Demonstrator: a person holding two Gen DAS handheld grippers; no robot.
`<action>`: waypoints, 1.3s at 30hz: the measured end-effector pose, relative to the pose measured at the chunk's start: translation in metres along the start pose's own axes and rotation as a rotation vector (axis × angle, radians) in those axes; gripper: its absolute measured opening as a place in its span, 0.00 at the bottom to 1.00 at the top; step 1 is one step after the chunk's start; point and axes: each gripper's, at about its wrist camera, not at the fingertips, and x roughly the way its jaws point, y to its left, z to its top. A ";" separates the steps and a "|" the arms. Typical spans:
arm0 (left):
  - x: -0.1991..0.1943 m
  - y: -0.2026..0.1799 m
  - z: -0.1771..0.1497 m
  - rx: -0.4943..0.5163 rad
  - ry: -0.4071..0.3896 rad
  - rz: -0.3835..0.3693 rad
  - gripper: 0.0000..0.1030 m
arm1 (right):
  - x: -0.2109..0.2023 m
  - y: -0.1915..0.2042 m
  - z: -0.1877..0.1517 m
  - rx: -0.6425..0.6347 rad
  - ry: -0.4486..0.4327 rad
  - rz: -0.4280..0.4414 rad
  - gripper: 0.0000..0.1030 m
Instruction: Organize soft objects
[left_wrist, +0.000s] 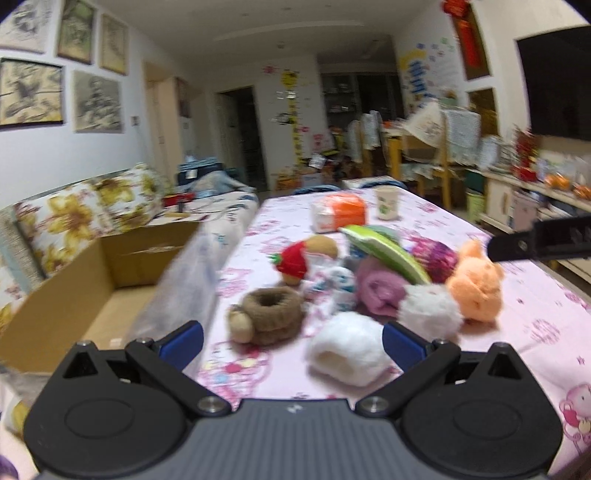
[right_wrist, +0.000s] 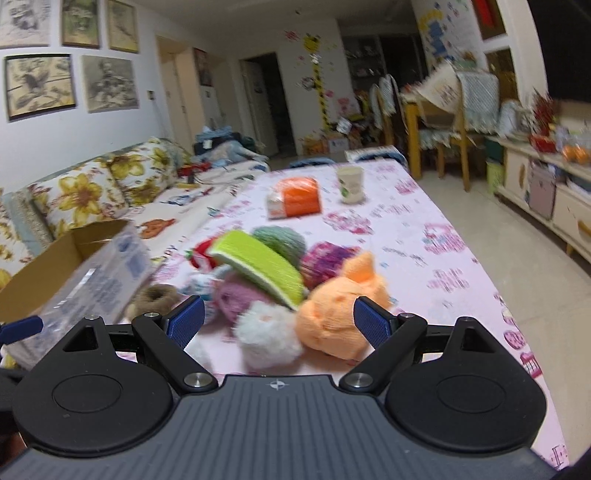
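Here both the left gripper (left_wrist: 291, 345) and right gripper (right_wrist: 277, 320) hover with fingers spread wide, empty, over the soft toys (left_wrist: 369, 280) piled on the pink tablecloth (left_wrist: 517, 314)

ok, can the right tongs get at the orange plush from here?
Probably yes. The right tongs are open and empty, and the orange plush lies just ahead at the near edge of the pile, nothing on top. The white fluffy toy presses against its left side and may get pinched too.

Dim indoor light, motion blur, fisheye-warped edges.
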 end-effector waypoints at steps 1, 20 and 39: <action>0.006 -0.004 0.000 0.015 0.003 -0.022 0.99 | 0.003 -0.004 -0.001 0.010 0.008 -0.009 1.00; 0.088 -0.026 -0.008 0.078 0.121 -0.172 0.88 | 0.047 -0.018 -0.004 0.144 0.153 -0.060 1.00; 0.102 -0.024 0.008 -0.003 0.129 -0.259 0.34 | 0.059 -0.030 -0.003 0.320 0.239 -0.040 0.90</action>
